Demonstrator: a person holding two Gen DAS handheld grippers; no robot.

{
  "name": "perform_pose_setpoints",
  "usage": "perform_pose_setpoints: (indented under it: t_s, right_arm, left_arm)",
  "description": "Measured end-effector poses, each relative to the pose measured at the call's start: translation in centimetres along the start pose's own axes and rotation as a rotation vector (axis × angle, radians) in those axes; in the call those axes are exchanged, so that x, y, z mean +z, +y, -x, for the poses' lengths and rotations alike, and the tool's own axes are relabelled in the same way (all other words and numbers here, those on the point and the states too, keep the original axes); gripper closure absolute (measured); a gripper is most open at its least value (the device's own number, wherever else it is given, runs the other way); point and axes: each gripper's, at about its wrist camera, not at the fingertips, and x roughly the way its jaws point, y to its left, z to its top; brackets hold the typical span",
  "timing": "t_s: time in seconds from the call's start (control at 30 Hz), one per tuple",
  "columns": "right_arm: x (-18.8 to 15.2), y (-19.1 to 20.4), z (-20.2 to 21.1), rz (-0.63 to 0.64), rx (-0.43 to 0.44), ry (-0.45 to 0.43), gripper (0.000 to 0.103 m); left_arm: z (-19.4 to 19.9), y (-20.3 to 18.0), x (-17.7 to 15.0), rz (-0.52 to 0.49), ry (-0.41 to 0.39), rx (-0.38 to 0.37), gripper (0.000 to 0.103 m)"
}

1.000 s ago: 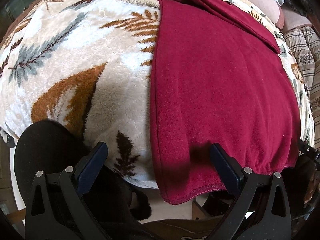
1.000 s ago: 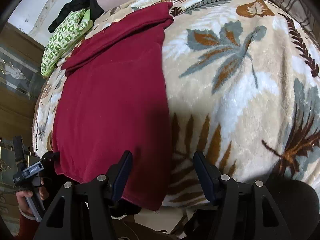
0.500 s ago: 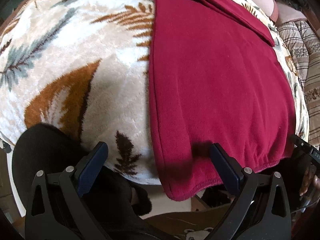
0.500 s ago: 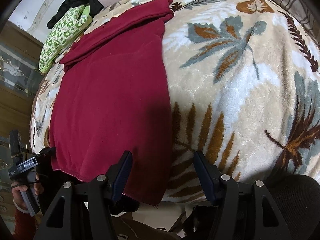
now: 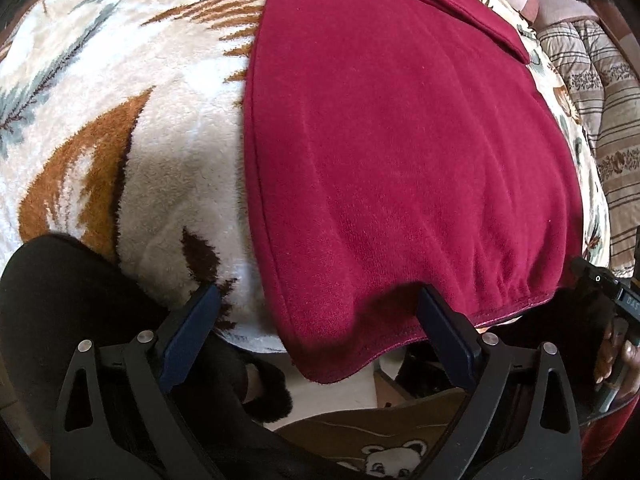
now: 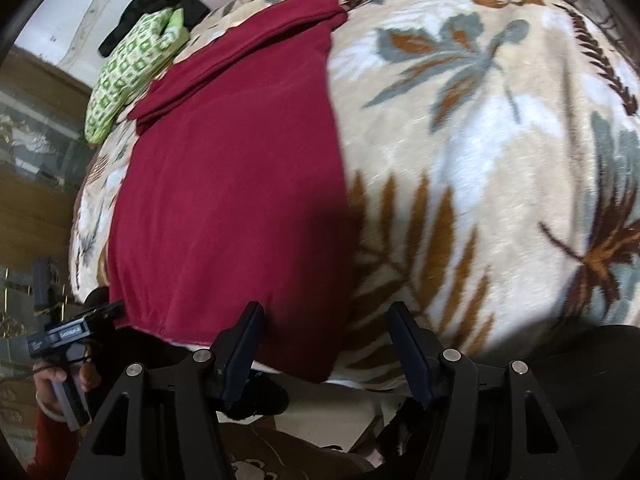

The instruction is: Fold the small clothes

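A dark red garment [image 5: 400, 140] lies flat on a leaf-patterned blanket [image 5: 132, 120], its sleeves folded across the far end, its hem hanging over the near bed edge. My left gripper [image 5: 316, 316] is open, its jaws straddling the hem's left corner. In the right wrist view the same garment [image 6: 232, 184] fills the left half. My right gripper [image 6: 324, 336] is open around the hem's right corner. Neither gripper holds cloth.
A green patterned cloth [image 6: 132, 72] and a black cloth [image 6: 160, 4] lie at the bed's far end. Striped bedding [image 5: 608, 120] lies to the right. The other hand-held gripper [image 6: 64, 336] shows at the left. Dark trouser legs [image 5: 52, 320] and the floor lie below the bed edge.
Both grippers have moved forward and closer to the garment's hem at the bed edge. Both stay open. The garment has not moved.
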Motion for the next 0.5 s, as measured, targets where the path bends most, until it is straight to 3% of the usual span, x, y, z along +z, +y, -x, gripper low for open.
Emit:
perform_pose_setpoints:
  t_s: [0.2, 0.3, 0.4, 0.47, 0.5]
  right_arm:
    - [0.0, 0.5, -0.2, 0.027, 0.001, -0.006, 0.041]
    - [0.0, 1.1, -0.3, 0.084, -0.006, -0.019, 0.056]
    - [0.1, 1.5, -0.6, 0.106, -0.008, -0.035, 0.068]
    - [0.2, 2.1, -0.4, 0.129, 0.023, -0.044, 0.079]
    - [0.3, 2.4, -0.3, 0.137, 0.043, -0.045, 0.081]
  left_arm:
    - [0.0, -0.4, 0.4, 0.009, -0.006, 0.005, 0.012]
    - [0.0, -0.5, 0.1, -0.001, -0.019, 0.029, 0.02]
    - [0.8, -0.4, -0.2, -0.011, -0.044, 0.037, 0.044]
    - [1.4, -0.8, -0.2, -0.036, -0.055, 0.03, 0.078]
    - [1.6, -1.0, 0.0, -0.055, -0.055, 0.019, 0.082]
